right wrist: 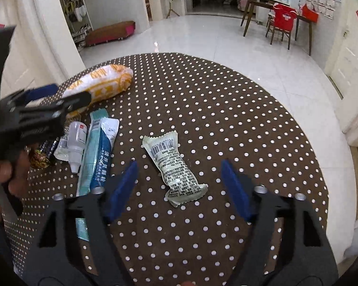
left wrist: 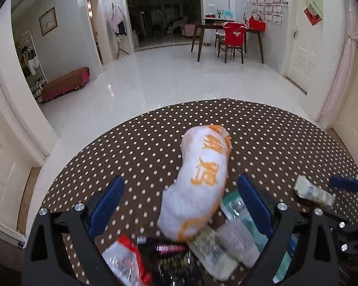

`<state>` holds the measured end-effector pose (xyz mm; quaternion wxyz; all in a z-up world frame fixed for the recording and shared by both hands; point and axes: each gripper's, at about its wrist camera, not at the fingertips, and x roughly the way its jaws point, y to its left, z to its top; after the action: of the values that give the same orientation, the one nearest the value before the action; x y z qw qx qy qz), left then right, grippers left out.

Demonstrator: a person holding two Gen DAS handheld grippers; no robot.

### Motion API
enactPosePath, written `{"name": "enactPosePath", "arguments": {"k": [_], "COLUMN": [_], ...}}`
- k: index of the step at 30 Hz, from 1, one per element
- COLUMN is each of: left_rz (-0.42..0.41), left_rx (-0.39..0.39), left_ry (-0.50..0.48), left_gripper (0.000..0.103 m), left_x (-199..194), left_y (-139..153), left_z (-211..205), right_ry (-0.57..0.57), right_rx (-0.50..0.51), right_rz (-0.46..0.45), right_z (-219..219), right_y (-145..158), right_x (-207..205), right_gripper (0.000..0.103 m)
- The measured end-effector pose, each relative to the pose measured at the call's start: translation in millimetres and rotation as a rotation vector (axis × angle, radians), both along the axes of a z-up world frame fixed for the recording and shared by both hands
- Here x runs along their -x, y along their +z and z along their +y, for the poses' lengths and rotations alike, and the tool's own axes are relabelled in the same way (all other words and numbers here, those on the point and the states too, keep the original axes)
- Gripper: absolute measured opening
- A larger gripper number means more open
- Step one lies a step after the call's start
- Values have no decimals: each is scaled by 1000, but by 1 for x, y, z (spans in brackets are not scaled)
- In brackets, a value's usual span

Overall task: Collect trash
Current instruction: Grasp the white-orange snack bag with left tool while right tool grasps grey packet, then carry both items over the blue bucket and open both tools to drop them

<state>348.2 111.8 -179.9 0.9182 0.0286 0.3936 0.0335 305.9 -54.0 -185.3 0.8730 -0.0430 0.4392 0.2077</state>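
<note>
Polka-dot table (right wrist: 226, 119) carries litter: a crumpled wrapper (right wrist: 176, 166) mid-surface, more toward its left edge. Right gripper (right wrist: 179, 186) straddles the wrapper, fingers spread, empty; left gripper (left wrist: 179, 202) likewise released. Wrapper looks light, limp, crinkly; best pinched across its middle.

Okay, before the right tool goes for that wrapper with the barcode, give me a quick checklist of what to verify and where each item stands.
1. Right tool open: ok, its jaws stand wide apart.
2. Barcode wrapper lined up: ok, it lies between the blue pads on the polka-dot tablecloth.
3. Wrapper free of neighbours: ok, it lies apart from the teal packet and the small white bottle.
4. Left tool out of the way: ok, it is open over the white and orange bag, off to the left.
5. Pads touching the wrapper: cannot tell.
6. Trash container in reach: cannot tell, none in view.
</note>
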Motion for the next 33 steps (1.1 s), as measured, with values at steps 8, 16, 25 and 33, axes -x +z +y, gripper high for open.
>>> {"name": "enactPosePath", "arguments": {"k": [8, 16, 25, 33], "left_rz": [41, -94, -199, -263], "left_rx": [106, 131, 190, 200], "left_ry": [-18, -10, -50, -98], "left_gripper": [28, 27, 27, 27], "left_x": [-1, 48, 117, 164], "left_y": [-10, 26, 59, 82], "left_z": [10, 4, -32, -82], "right_ry": [-7, -40, -69, -91], "right_rx": [-11, -119, -196, -254], "right_rz": [-22, -36, -103, -159], "right_z": [-7, -38, -76, -115], "right_y": [3, 24, 62, 88], "right_x": [5, 36, 71, 99], "right_gripper": [20, 20, 20, 20]}}
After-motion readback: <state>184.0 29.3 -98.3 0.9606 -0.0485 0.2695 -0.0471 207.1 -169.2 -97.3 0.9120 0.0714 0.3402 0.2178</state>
